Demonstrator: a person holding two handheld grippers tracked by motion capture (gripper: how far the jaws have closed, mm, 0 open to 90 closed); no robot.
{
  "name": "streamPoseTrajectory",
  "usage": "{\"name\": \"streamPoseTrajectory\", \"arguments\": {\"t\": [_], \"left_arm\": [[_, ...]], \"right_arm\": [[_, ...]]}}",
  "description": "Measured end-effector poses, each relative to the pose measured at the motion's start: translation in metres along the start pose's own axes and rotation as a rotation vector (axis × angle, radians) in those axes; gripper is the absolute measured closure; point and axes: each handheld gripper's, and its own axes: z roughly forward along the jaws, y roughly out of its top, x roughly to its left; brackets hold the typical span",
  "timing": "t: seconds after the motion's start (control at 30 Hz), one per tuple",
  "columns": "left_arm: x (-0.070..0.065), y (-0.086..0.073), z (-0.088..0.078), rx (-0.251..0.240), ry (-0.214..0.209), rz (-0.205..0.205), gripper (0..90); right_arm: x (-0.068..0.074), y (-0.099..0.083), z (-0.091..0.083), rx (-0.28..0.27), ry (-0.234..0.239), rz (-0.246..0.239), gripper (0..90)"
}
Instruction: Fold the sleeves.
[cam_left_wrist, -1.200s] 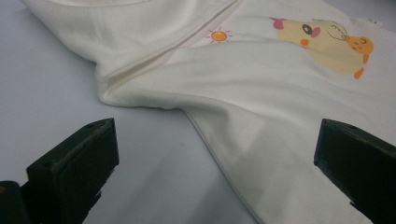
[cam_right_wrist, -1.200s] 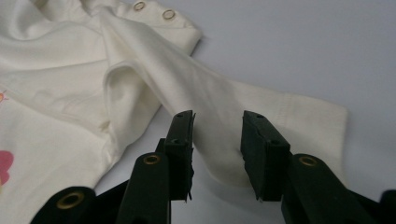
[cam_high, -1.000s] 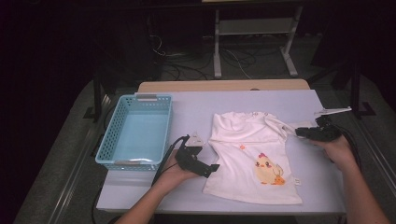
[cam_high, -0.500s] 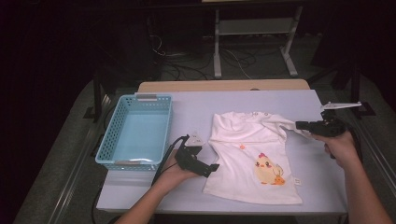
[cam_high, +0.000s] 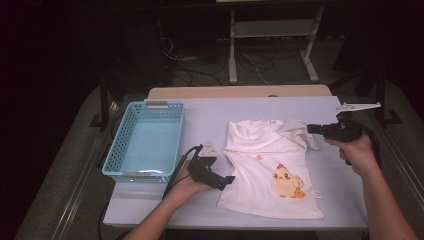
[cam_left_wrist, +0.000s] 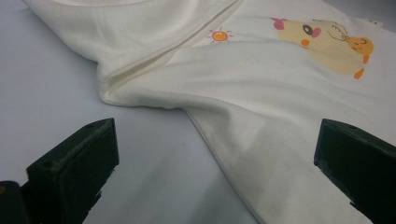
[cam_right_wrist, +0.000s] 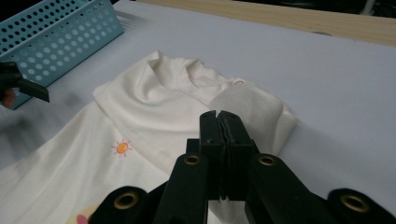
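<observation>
Shirt: a white shirt (cam_high: 272, 175) with a yellow chick print lay flat on the tabletop (cam_high: 210, 117), right of centre, neck towards the far edge and hem towards the person.
Right sleeve: the sleeve (cam_high: 300, 132) on the person's right side was folded in over the shirt's shoulder, its cuff end close to the right gripper's tips.
Left gripper: the left gripper (cam_high: 225, 181) lay low at the shirt's near left edge, its jaws spread wide; in the left gripper view the side seam and hem corner of the shirt (cam_left_wrist: 261, 116) ran between them, with neither jaw pressing on the cloth.
Right gripper: the right gripper (cam_high: 311, 128) was held above the tabletop just beside the folded sleeve, pointing at it; in the right gripper view its jaws met flat against each other with no cloth between them, the sleeve (cam_right_wrist: 247, 109) lying just beyond the tips.
Basket: a light blue perforated basket (cam_high: 117, 150) stood on the tabletop's left side, apart from the shirt.
</observation>
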Motion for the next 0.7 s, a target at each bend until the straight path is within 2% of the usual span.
{"name": "streamPoseTrajectory", "arguments": {"t": [0.4, 0.7], "left_arm": [[0.000, 0.000, -0.001, -0.004, -0.001, -0.005, 0.0], [0.000, 0.000, -0.001, -0.005, -0.002, -0.007, 0.0]], "right_arm": [[0.027, 0.017, 0.020, 0.016, 0.048, -0.071, 86.8], [0.048, 0.027, 0.048, 0.052, 0.086, -0.120, 86.8]]}}
